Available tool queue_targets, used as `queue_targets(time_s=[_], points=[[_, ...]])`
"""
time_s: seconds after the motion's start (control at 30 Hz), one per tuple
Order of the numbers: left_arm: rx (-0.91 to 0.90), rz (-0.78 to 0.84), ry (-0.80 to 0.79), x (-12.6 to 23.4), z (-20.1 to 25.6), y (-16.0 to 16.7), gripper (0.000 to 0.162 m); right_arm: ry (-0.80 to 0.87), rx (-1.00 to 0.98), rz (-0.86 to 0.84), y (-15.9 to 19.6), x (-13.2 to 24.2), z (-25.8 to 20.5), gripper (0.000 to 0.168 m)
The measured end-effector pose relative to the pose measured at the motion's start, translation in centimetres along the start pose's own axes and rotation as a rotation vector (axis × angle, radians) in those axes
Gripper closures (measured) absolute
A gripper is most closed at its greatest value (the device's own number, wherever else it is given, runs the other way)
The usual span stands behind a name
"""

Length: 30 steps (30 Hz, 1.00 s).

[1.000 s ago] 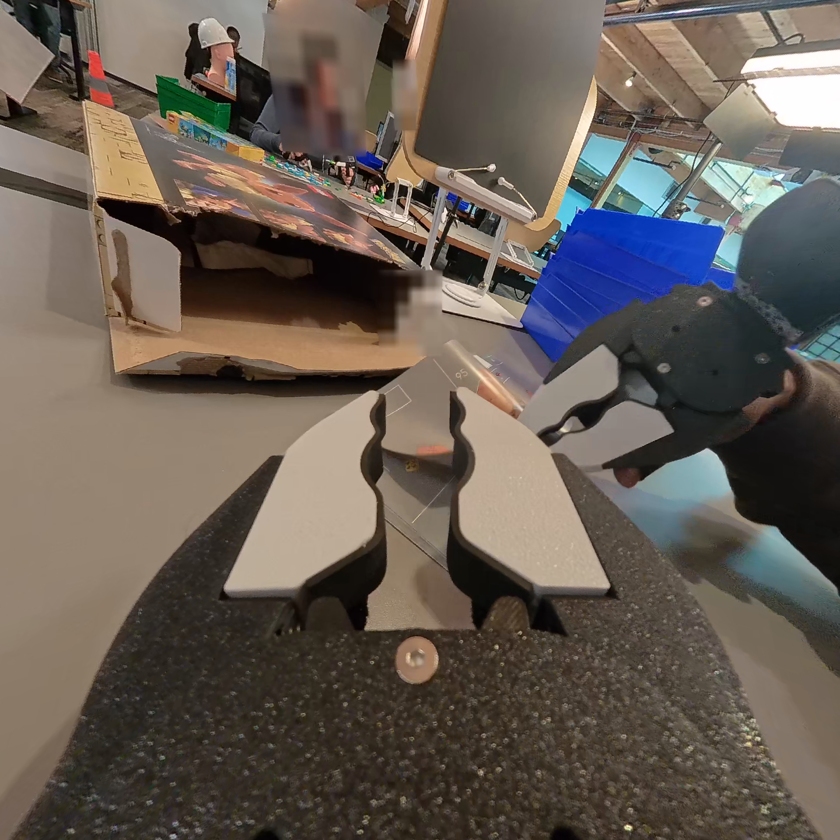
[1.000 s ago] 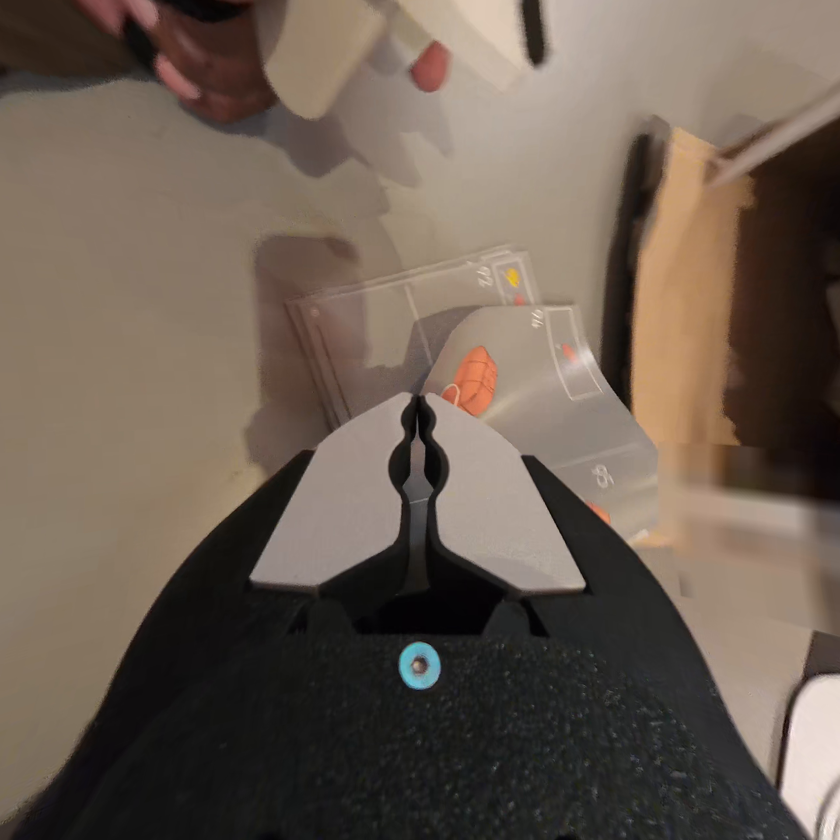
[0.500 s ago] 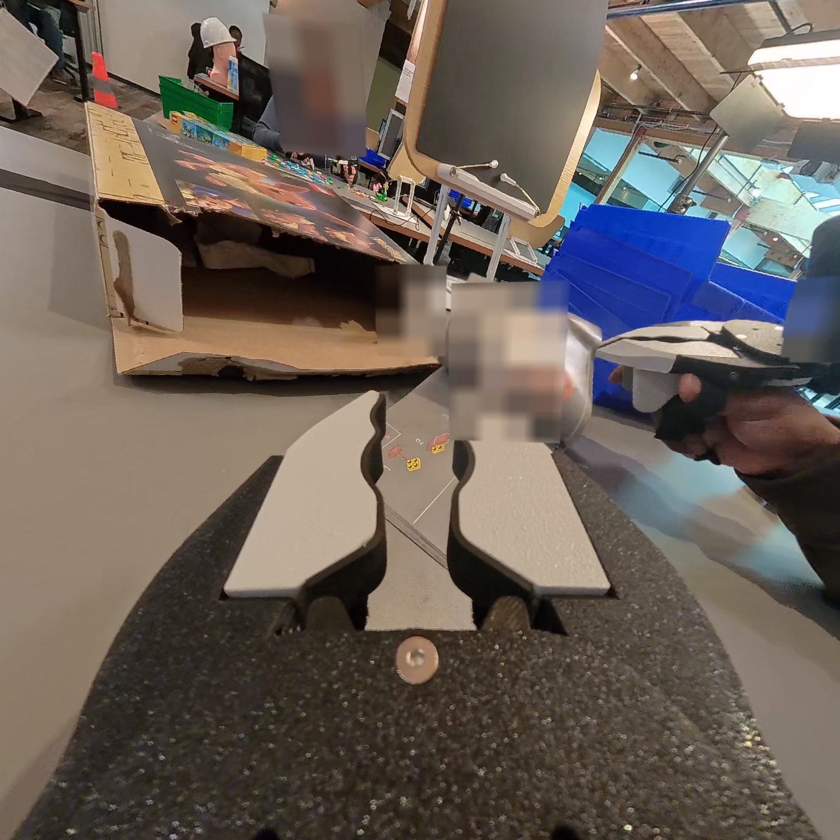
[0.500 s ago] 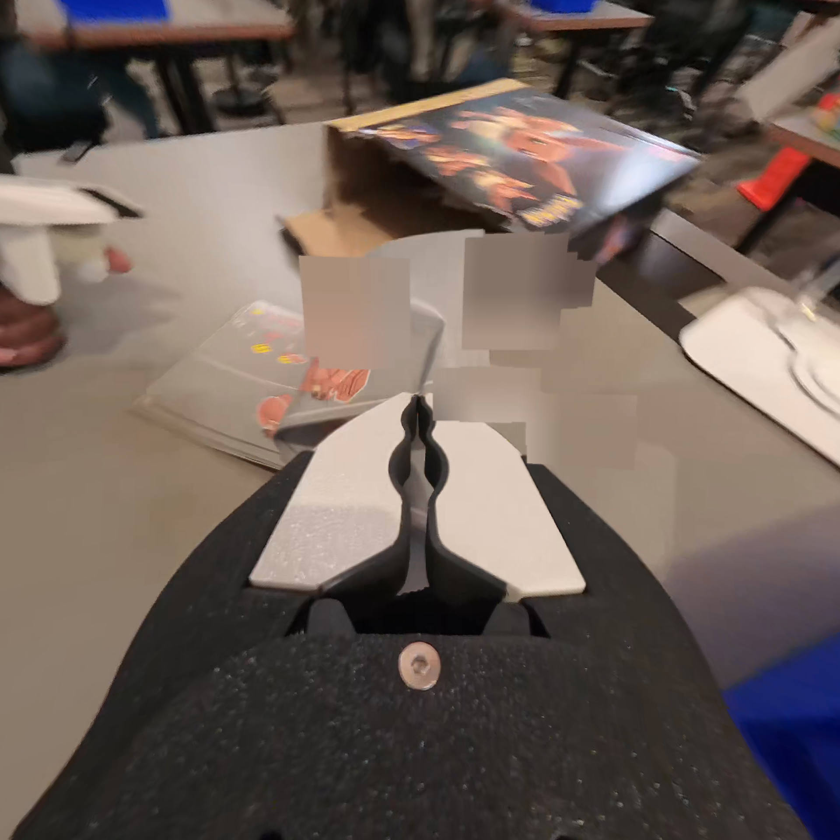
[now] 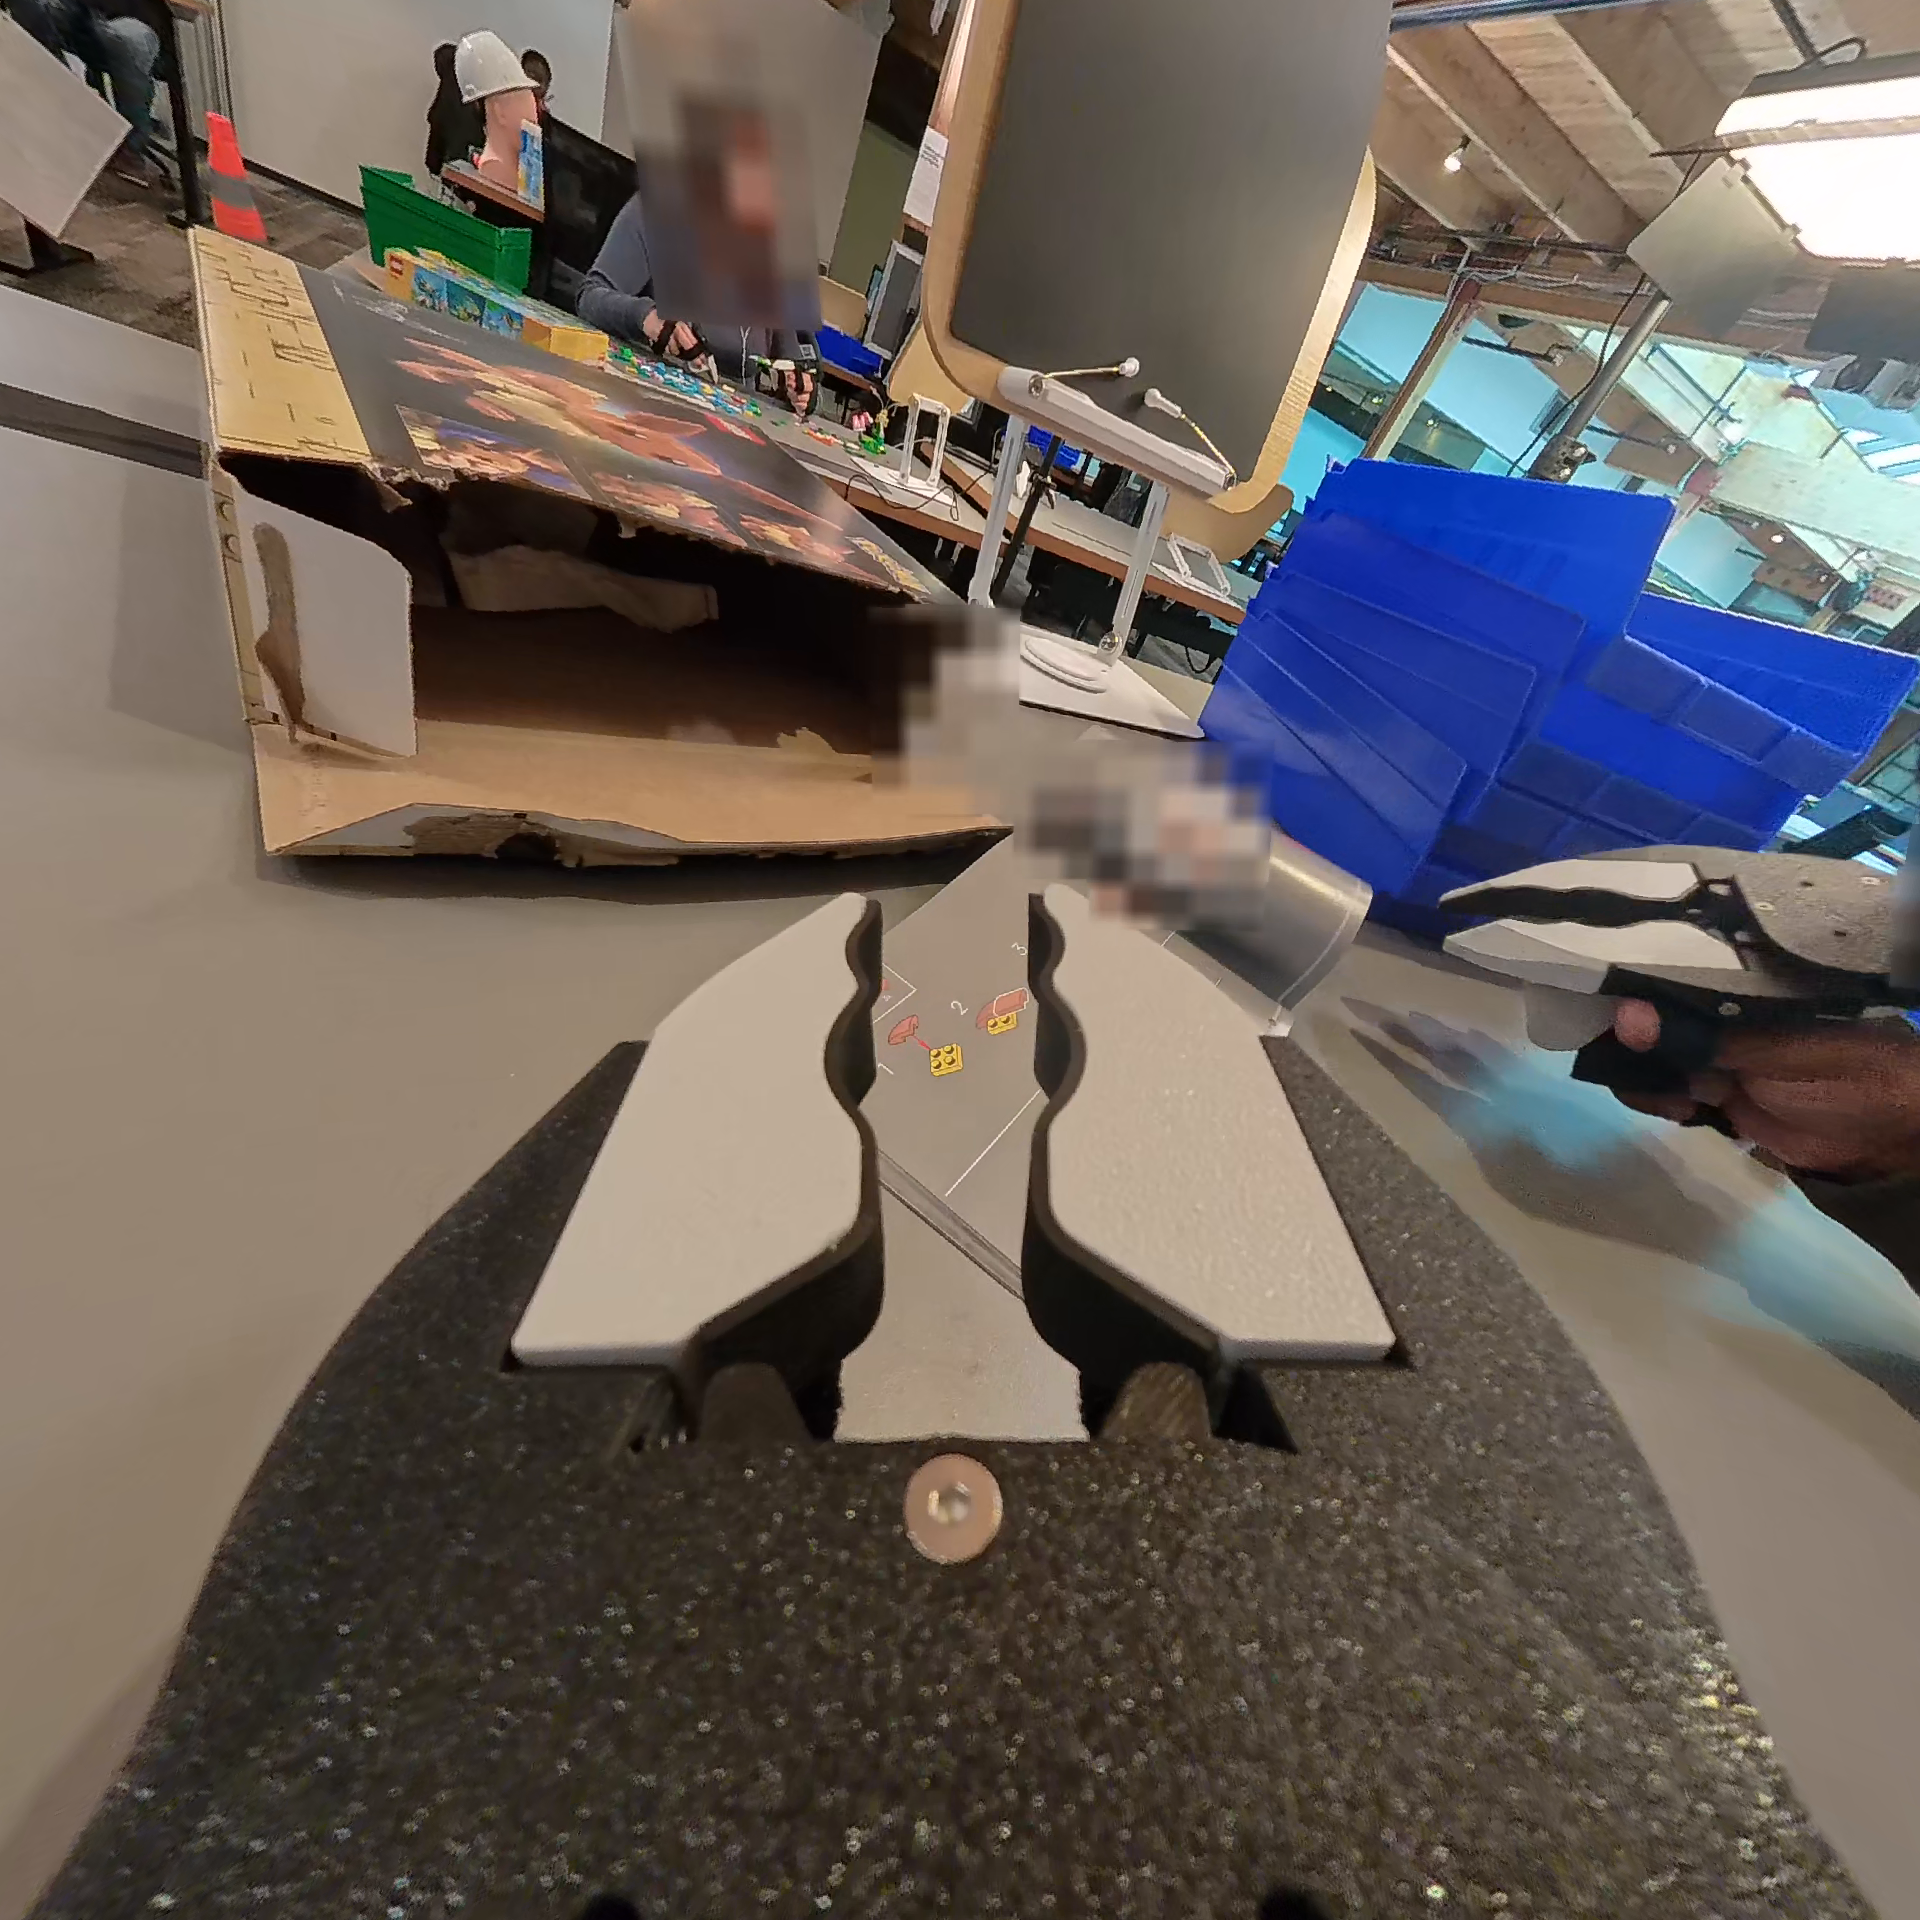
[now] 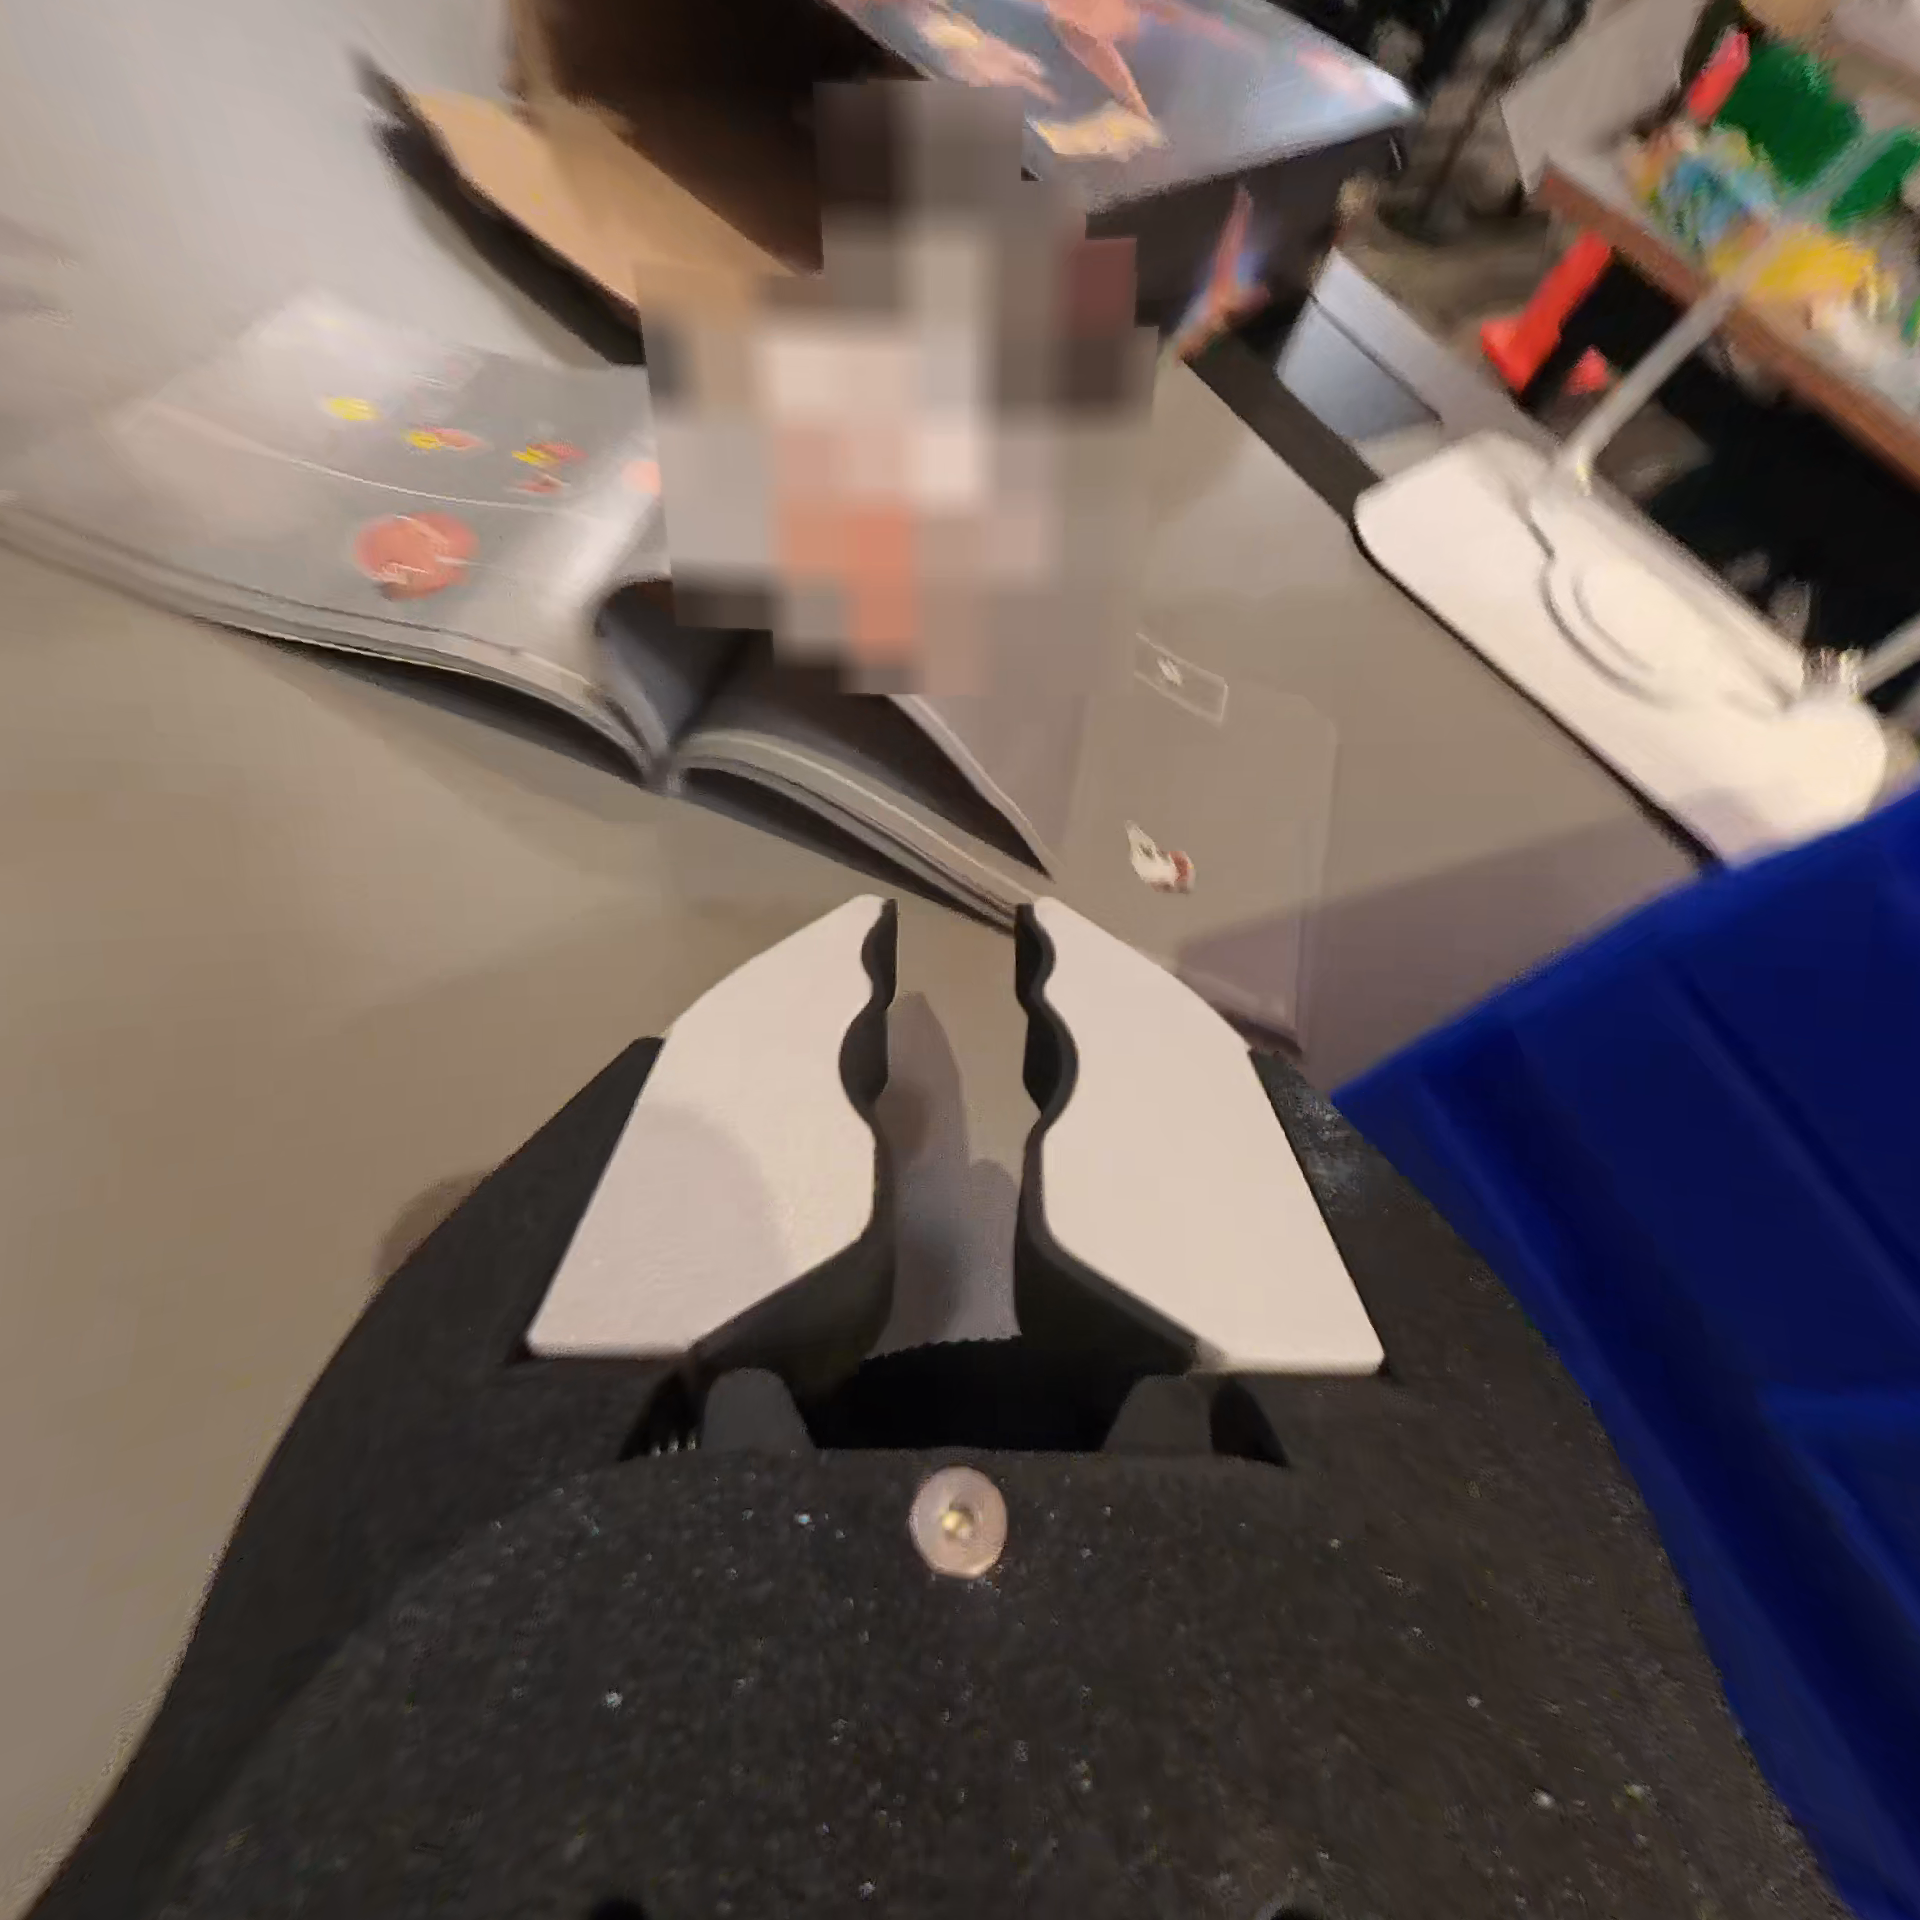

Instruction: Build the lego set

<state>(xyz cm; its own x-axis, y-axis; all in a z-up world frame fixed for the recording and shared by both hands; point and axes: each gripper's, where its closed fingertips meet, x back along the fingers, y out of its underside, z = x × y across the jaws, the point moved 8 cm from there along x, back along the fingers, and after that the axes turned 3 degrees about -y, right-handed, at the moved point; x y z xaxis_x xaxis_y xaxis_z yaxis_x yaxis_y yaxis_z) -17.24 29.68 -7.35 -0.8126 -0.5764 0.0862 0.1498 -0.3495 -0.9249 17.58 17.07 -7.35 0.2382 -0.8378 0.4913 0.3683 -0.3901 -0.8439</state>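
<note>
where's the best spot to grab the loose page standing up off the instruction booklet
Probably its free outer edge, near the lower corner. The instruction booklet lies open and flat on the table, and that one page curls up off the spine towards the right gripper, whose jaws are open. Come in low from the booklet's right side and pinch the thin sheet across its faces.

The right hand-held gripper (image 6: 956, 925) hangs over the grey surface (image 6: 260, 935) with its jaws apart and nothing between them. Just ahead lies an open instruction booklet (image 6: 416, 540), one page (image 6: 1195, 790) curling up. A blue bin (image 6: 1662, 1195) stands right.
</note>
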Motion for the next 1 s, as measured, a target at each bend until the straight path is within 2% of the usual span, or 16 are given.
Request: queue_targets(time_s=[0.17,0.27,0.37,0.5,0.67,0.8,0.9,1.0], points=[[-0.002,0.001,-0.003,0.0,0.0,0.0,0.135,-0.157,0.326,0.048,-3.6,-2.4,-4.7,0.146],[0.000,0.005,-0.004,0.0,0.0,0.0,0.135,-0.181,0.425,0.030,-5.8,-4.5,-7.0,0.147],[0.002,0.006,-0.003,0.1,0.0,0.0,0.135,-0.084,0.434,-0.007,-7.6,-6.3,-7.3,0.152],[0.006,0.007,0.002,0.1,-0.1,0.0,0.135,0.075,0.380,-0.223,-7.0,-8.5,-5.3,0.154],[0.015,0.014,0.012,0.1,-0.1,-0.1,0.135,0.184,0.328,-0.328,-5.1,-7.9,-3.2,0.154],[0.014,0.012,0.015,0.1,-0.1,-0.1,0.135,0.176,0.328,-0.325,-4.6,-7.1,-3.5,0.153],[0.014,0.013,0.013,0.1,-0.1,-0.1,0.135,0.172,0.426,-0.256,-6.1,-6.6,-4.8,0.154],[0.011,0.012,0.009,0.1,-0.1,-0.1,0.136,0.056,0.659,-0.154,-7.9,-6.3,-7.7,0.152]])
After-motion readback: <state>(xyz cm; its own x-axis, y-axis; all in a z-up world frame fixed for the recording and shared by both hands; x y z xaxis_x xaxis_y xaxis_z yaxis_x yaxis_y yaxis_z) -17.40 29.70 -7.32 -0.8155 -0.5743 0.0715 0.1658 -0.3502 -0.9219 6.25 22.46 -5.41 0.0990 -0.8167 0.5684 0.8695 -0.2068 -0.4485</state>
